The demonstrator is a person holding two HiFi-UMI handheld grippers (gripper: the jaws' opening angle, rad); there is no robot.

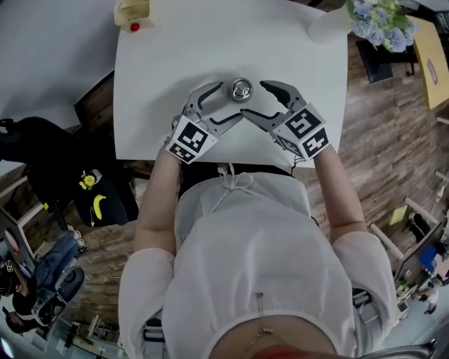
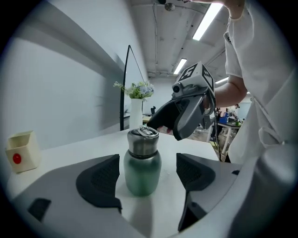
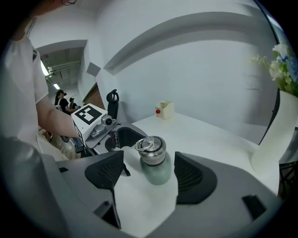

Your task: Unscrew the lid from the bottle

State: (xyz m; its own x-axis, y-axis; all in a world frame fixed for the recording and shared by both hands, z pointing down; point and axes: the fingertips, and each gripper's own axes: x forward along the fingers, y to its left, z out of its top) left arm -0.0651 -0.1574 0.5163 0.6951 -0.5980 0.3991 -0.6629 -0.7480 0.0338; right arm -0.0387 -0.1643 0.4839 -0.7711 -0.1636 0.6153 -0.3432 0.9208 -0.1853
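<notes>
Standing upright on the white table [image 1: 175, 63], green bottle [image 2: 142, 171], steel lid [image 2: 143, 142] on.

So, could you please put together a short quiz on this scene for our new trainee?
1. True or false: the lid sits on the bottle.
2. Of the left gripper and right gripper, whose open jaws have the bottle between them? A left only; B right only; C both.
3. What stands at the table's far right corner?
Key: 1 true; 2 C; 3 a white vase of flowers.
</notes>
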